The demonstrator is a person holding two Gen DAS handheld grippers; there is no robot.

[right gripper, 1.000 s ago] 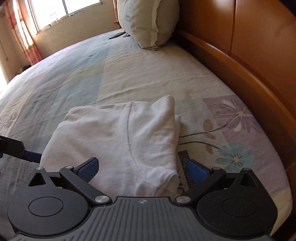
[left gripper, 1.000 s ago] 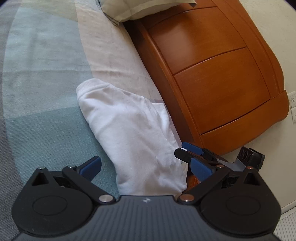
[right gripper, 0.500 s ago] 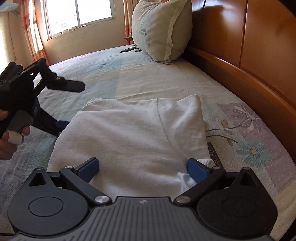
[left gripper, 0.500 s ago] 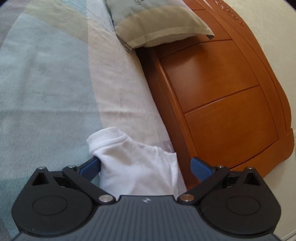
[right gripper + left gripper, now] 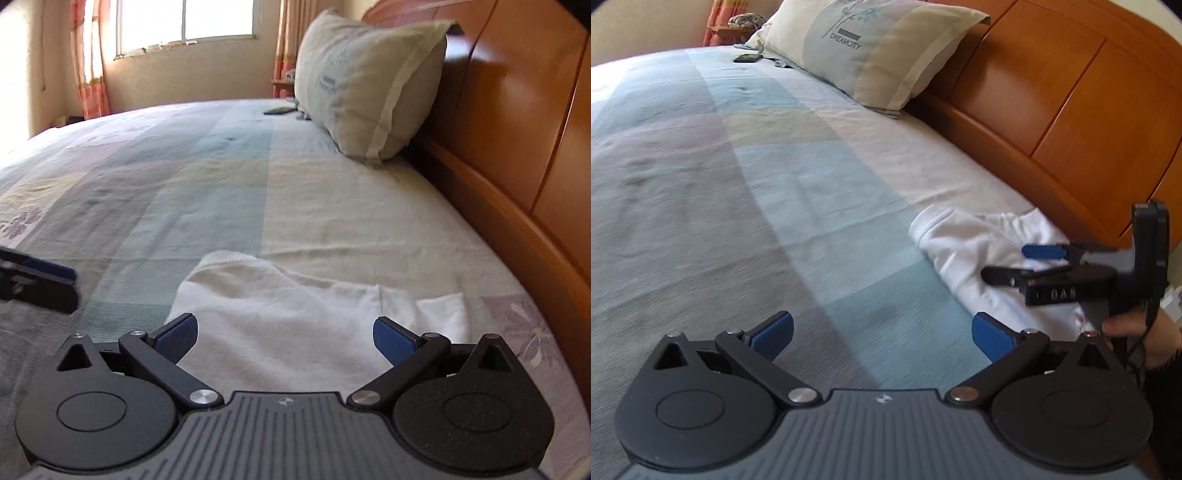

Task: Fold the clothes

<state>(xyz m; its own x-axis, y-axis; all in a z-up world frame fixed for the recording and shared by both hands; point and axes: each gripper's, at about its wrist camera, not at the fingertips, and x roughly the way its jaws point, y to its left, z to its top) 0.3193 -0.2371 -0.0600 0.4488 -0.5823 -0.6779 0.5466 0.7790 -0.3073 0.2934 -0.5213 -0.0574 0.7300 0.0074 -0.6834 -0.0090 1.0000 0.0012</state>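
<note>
White garment (image 5: 295, 325) lies folded flat on the bed (image 5: 221, 206), near the wooden headboard (image 5: 517, 147) side, w/ a ribbed cuff or hem at its far left corner. From my right wrist cam it sits right in front of the right gripper (image 5: 284, 334), whose blue pads are spread wide, nothing between them; whether they touch the cloth I can't tell. My left gripper (image 5: 882, 334) is also released, jaws wide apart, over bare striped bedsheet just left of the garment (image 5: 967, 251), not touching it. In the left cam I see the right gripper (image 5: 1015, 264) from the side, above the garment, w/ a hand (image 5: 1145, 332) on its grip. Pillow (image 5: 871, 48) leans against the headboard (image 5: 1071, 92) further up the bed (image 5: 738, 184); a small dark item (image 5: 748, 58) lies beside it, too small to identify. Window (image 5: 184, 22) & orange curtains (image 5: 88, 55) at the far wall.
</note>
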